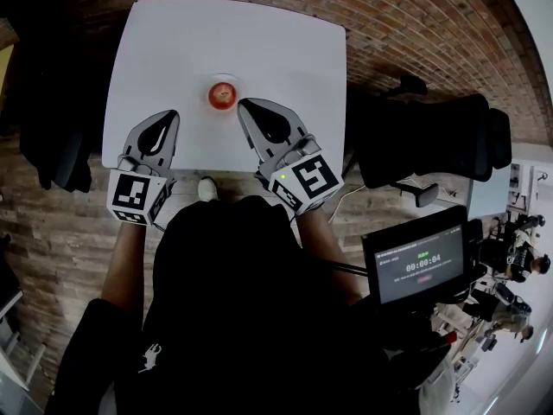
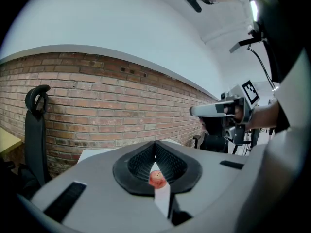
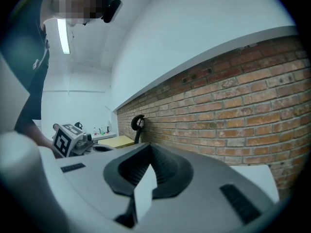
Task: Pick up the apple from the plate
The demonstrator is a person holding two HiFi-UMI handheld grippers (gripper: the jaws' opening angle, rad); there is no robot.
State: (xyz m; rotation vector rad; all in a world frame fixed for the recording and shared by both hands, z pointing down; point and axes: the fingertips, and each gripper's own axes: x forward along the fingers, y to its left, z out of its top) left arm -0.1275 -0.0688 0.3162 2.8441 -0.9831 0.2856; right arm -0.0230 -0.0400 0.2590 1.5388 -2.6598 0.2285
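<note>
A red apple [image 1: 223, 95] lies on a small plate [image 1: 238, 84] near the front middle of the white table [image 1: 173, 41]. My left gripper [image 1: 172, 113] is shut and empty, to the left of the plate and apart from it. My right gripper [image 1: 243, 103] is also shut with nothing in it, and its tip is close to the plate's right rim. In the left gripper view the apple [image 2: 156, 179] shows through the slit below the closed tips of the left gripper [image 2: 155, 143], and the right gripper [image 2: 214, 110] hovers at the right. The right gripper view shows the right gripper [image 3: 149, 146] closed, facing a brick wall; no apple shows there.
A black office chair [image 1: 432, 141] stands to the right of the table, another black chair [image 1: 47, 137] to its left. A small monitor [image 1: 416, 264] sits at the lower right. The far half of the table is bare. A yellow table [image 3: 116, 141] stands further off.
</note>
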